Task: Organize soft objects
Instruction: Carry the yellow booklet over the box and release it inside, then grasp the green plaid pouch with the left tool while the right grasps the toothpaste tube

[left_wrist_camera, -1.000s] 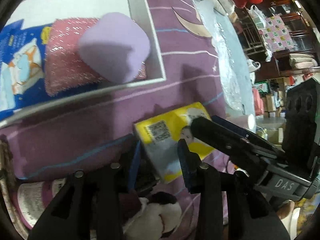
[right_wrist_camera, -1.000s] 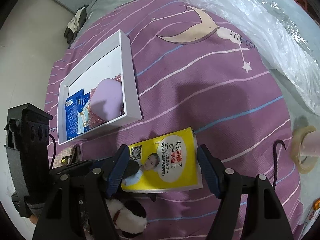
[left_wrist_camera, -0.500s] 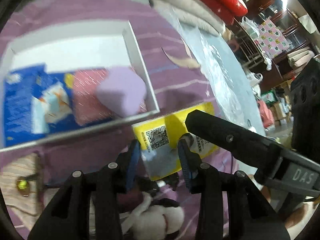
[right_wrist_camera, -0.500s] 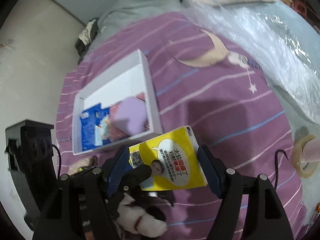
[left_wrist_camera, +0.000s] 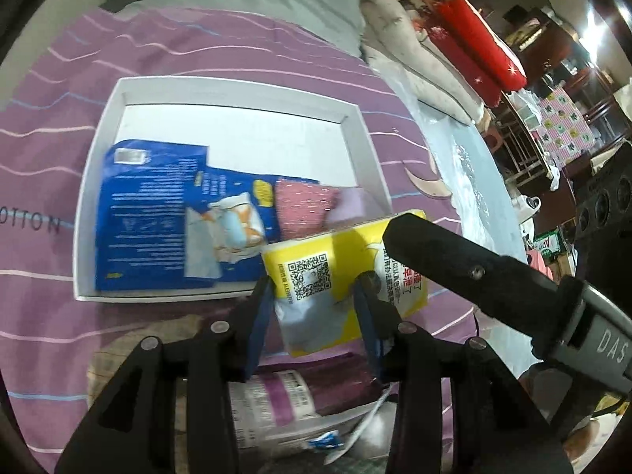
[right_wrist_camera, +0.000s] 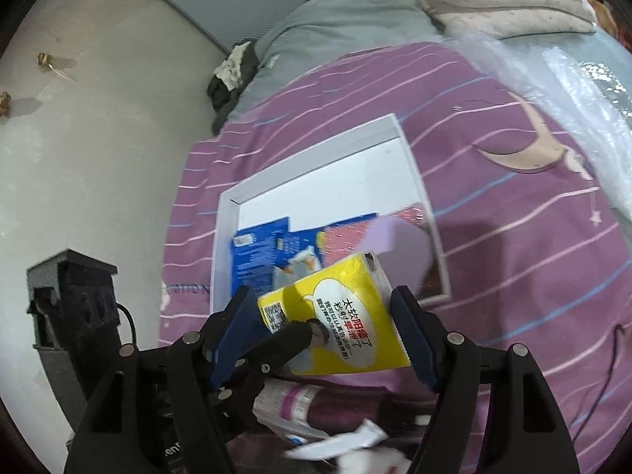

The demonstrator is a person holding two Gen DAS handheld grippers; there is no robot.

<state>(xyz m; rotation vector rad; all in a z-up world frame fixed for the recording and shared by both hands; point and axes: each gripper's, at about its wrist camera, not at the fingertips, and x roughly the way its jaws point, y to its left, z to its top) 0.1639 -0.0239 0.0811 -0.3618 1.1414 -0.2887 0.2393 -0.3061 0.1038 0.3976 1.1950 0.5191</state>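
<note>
A yellow tissue pack (left_wrist_camera: 339,252) (right_wrist_camera: 347,316) hangs above the purple bedspread, its far end over the near corner of the white box (left_wrist_camera: 237,94) (right_wrist_camera: 316,158). My left gripper (left_wrist_camera: 314,316) is shut on the pack's near grey end. My right gripper (right_wrist_camera: 328,328) clamps the pack across its width, and one of its black fingers (left_wrist_camera: 454,260) crosses the left wrist view. Inside the box lie a blue pack (left_wrist_camera: 150,213) (right_wrist_camera: 260,252), a pink glittery sponge (left_wrist_camera: 304,205) (right_wrist_camera: 343,237) and a lilac foam block (left_wrist_camera: 351,205) (right_wrist_camera: 399,245), partly hidden behind the yellow pack.
A purple-and-white packet (left_wrist_camera: 272,399) (right_wrist_camera: 288,395) lies on the bedspread under the grippers. Clear plastic sheeting (left_wrist_camera: 466,166) (right_wrist_camera: 572,79) covers the bed's right side. Pillows and a red cushion (left_wrist_camera: 474,39) are piled at the back. Pale floor (right_wrist_camera: 98,118) lies left of the bed.
Both grippers have lifted the yellow pack off the bedspread and carried it toward the box. It now overlaps the box's near corner. The plush toy below has dropped out of the left view.
</note>
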